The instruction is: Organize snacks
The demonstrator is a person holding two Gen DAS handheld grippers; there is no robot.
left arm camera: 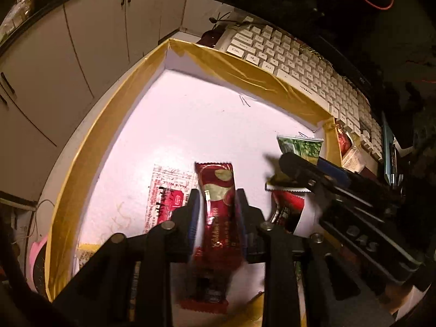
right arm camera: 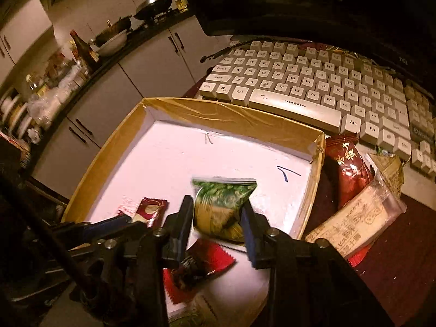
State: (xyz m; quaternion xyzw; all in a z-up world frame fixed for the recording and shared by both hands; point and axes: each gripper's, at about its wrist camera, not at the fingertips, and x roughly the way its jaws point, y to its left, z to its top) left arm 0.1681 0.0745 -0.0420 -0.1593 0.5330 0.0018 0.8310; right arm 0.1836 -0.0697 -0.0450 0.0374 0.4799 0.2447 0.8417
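Your left gripper (left arm camera: 216,204) is clamped on the red snack bar (left arm camera: 218,212) over the white floor of the box (left arm camera: 190,114), and your right gripper (right arm camera: 218,218) pinches the green packet (right arm camera: 222,204), so lower each flat toward 12 o'clock, clear of the red wrapper (right arm camera: 201,267) before releasing.

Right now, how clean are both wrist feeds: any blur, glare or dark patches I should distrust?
Left wrist view: the right gripper is smeared by motion, the white tray floor is washed pinkish and bright, and the right edge is nearly black. Right wrist view: the green packet shows motion blur at its top edge, and the counter clutter at the bent left edge is streaked.
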